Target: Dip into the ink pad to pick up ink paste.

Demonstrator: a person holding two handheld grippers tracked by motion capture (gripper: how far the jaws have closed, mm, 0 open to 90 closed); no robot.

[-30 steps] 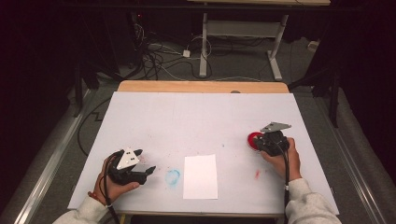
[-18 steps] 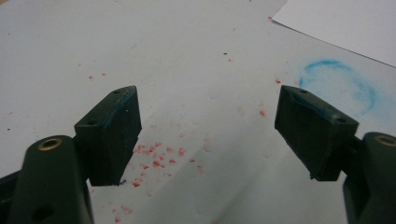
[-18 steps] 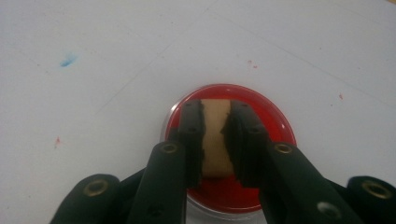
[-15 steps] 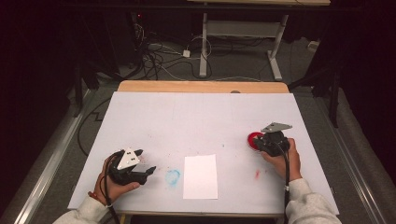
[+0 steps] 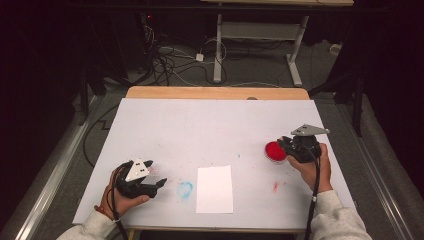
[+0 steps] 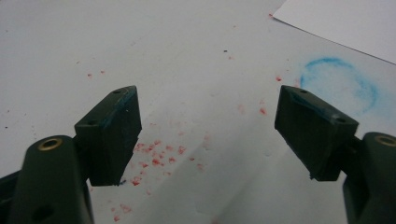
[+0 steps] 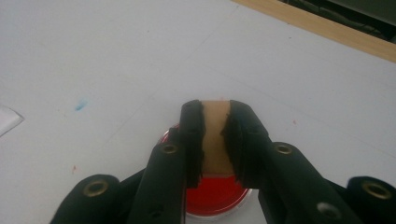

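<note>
While the left gripper rests spread as before, the right gripper has lifted slightly, pinching a brown block above the red dish.

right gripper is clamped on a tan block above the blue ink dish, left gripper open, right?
Not quite: the dish below the right gripper is red, as the right gripper view shows. The tan block is clamped, and the left gripper is open.
</note>
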